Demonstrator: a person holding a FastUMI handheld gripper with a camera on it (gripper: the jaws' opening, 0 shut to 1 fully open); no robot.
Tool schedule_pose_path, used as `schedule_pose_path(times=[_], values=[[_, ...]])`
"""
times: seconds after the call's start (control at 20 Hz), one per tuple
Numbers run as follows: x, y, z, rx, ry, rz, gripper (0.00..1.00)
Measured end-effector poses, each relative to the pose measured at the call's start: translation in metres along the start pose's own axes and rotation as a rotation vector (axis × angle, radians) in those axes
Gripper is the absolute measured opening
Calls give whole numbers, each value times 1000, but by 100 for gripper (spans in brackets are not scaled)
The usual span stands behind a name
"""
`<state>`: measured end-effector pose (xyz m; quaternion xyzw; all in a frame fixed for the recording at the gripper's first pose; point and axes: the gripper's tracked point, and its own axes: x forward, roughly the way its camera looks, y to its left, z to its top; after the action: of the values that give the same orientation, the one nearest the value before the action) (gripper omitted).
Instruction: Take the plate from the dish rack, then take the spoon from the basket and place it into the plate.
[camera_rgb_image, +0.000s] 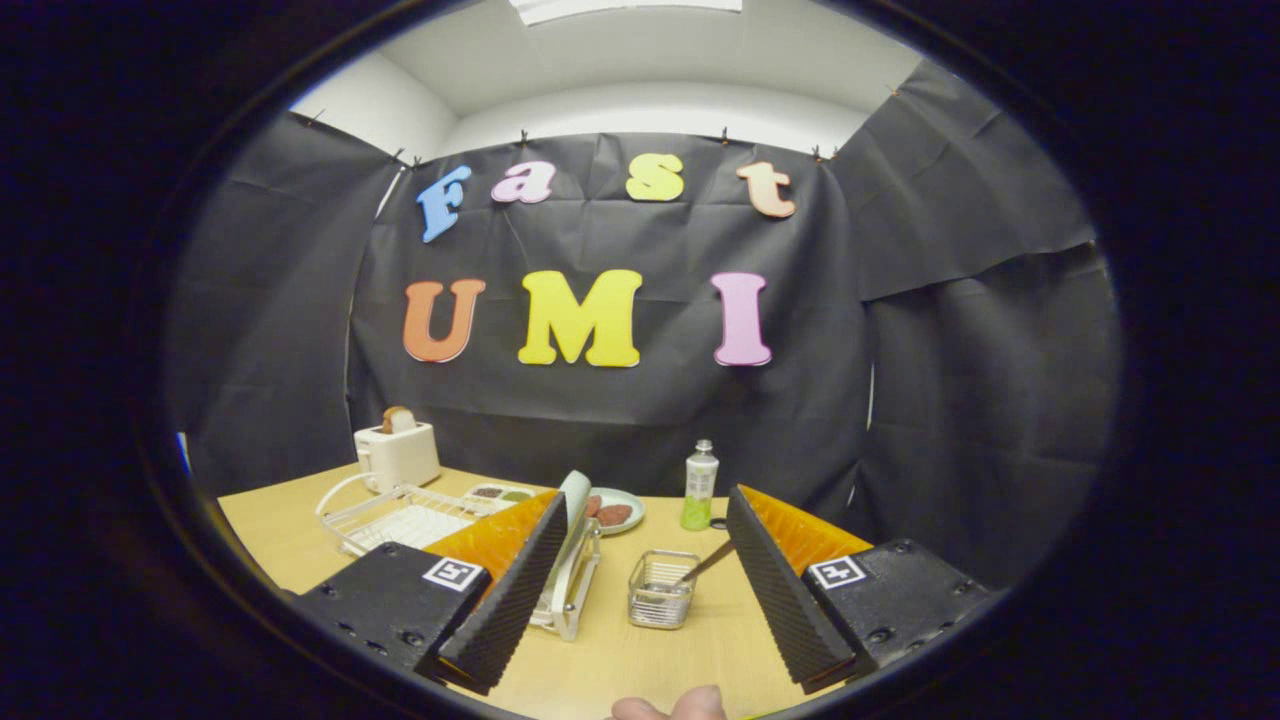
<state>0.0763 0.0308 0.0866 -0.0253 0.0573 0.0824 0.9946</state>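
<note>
First step not yet begun — hand-held gripper (640, 590) hovers released over the counter (620, 660).

Its fingers stand wide apart, grasping nothing. The plate (577, 515) stands on edge in the rack (570, 590), just behind the left finger; the spoon (708, 562) leans in the basket (661, 590) ahead, between the fingers. Next, I judge, it must swing left and close on the plate's rim. The bottle (699, 486) beyond bears a label — too small to read.
</note>
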Motion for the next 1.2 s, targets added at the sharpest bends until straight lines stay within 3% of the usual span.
schedule_pose_path(times=[0.4,0.8,1.2], values=[[75,32,42,-10,323,129,100],[145,48,12,-34,638,107,100],[181,68,-42,50,884,93,100]])
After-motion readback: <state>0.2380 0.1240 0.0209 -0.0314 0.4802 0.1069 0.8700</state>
